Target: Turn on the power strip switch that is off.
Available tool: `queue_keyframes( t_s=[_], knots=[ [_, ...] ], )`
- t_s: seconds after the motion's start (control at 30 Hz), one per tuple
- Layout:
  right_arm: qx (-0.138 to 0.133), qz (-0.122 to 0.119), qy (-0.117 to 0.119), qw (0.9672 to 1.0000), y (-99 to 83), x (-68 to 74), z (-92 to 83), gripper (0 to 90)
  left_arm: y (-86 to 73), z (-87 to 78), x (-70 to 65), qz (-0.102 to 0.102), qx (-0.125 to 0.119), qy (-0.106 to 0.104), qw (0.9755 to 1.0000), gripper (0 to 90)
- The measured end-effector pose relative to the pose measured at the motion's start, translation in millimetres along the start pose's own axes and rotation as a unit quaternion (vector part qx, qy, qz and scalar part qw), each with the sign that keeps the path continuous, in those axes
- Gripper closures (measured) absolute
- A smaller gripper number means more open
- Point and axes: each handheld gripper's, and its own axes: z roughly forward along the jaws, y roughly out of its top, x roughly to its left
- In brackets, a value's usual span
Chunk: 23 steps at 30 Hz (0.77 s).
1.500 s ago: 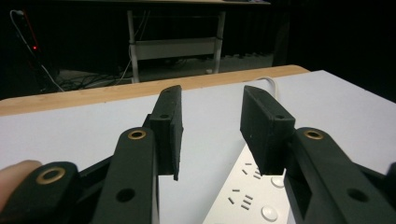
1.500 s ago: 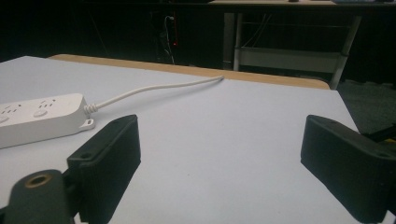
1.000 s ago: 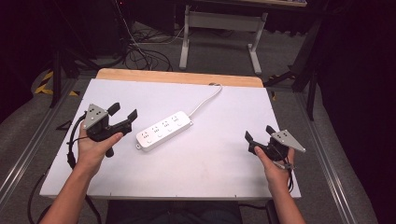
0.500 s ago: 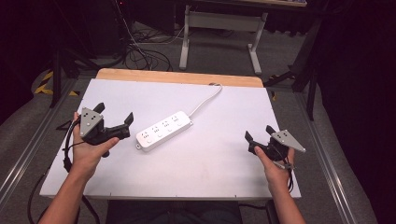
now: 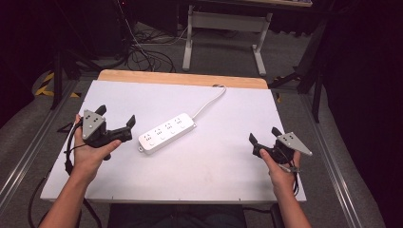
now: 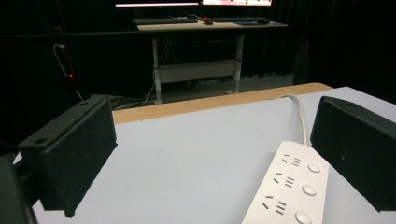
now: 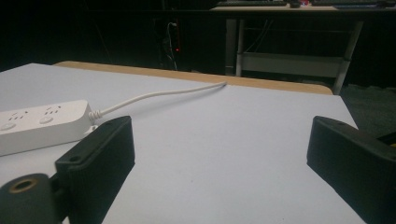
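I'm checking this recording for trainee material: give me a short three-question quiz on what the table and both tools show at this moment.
1. True or false: the left tool grips the power strip.
2. Which tool is nearer the power strip? A) left tool B) right tool
3. Where does the strip's white cable run?

Key
1. False: its jaws have just been opening and stand wide with nothing between them; the strip lies just ahead.
2. A.
3. From the strip's far end towards the wooden edge at the far side of the white table.
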Motion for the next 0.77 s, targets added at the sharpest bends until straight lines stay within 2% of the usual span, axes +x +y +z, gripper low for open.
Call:
queue_keyframes(
  t_s=[0.17, 0.37, 0.77],
  knots=[
    [0.001, -0.007, 0.01, 0.9999, -0.4, 0.9, 0.7, 2.5, -0.3, 0.2, 0.4, 0.003, 0.0, -0.003, 1.0, 1.0],
    [-0.001, -0.015, 0.018, 0.9997, -0.6, 2.0, 1.4, 2.4, -0.8, 0.4, 1.6, 0.002, 0.001, -0.003, 1.0, 1.0],
    [0.0, -0.014, 0.022, 0.9997, -0.5, 1.8, 1.6, 2.4, -2.2, 1.0, 4.4, -0.002, 0.002, -0.002, 1.0, 2.1]
  ],
)
